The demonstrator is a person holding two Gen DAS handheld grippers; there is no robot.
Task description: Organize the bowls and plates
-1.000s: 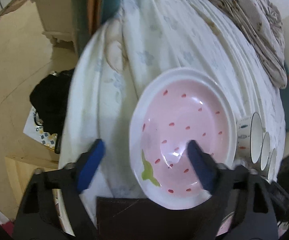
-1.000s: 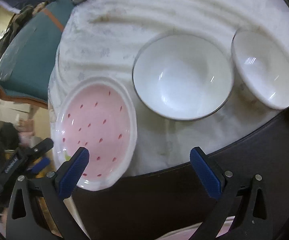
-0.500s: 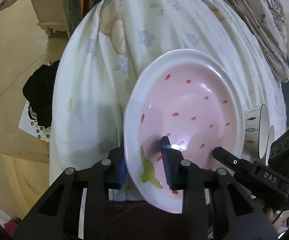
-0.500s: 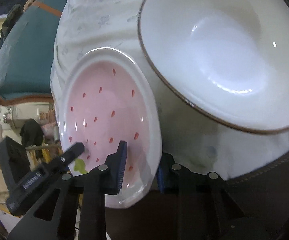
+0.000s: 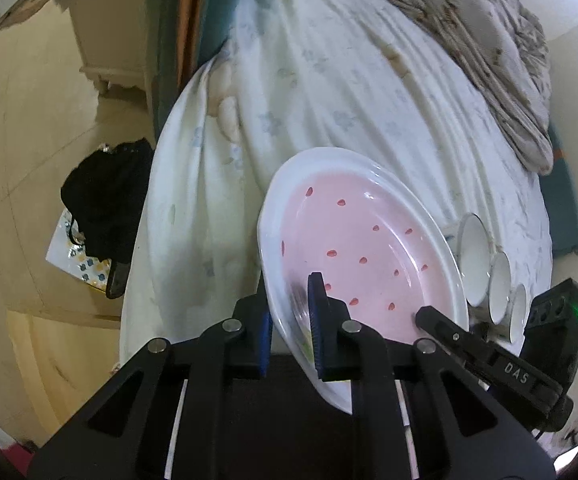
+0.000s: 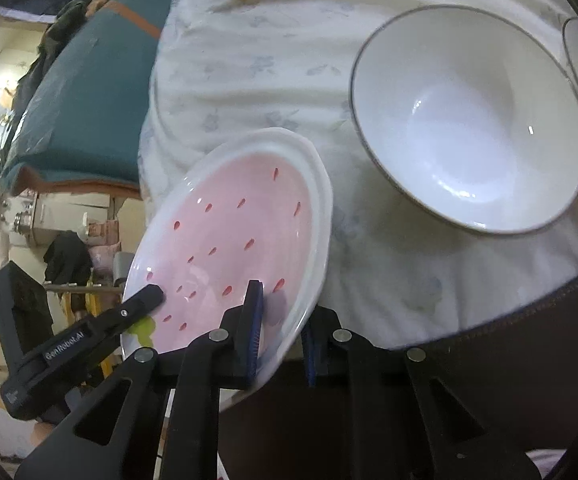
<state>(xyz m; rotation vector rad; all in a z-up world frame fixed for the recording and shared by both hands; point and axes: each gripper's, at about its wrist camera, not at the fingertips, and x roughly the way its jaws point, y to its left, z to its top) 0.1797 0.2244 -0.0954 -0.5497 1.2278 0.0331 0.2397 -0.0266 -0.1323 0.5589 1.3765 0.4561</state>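
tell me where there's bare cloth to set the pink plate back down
The pink plate is clamped at its rim by both the left gripper and the right gripper. Bare sheet lies beyond the plate, left of the big white bowl. The right is crowded: that bowl and the row of small bowls.

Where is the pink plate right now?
The pink plate is tilted at the near edge of the white sheet, left of the large white bowl, with both hand-held grippers clamped on its rim.
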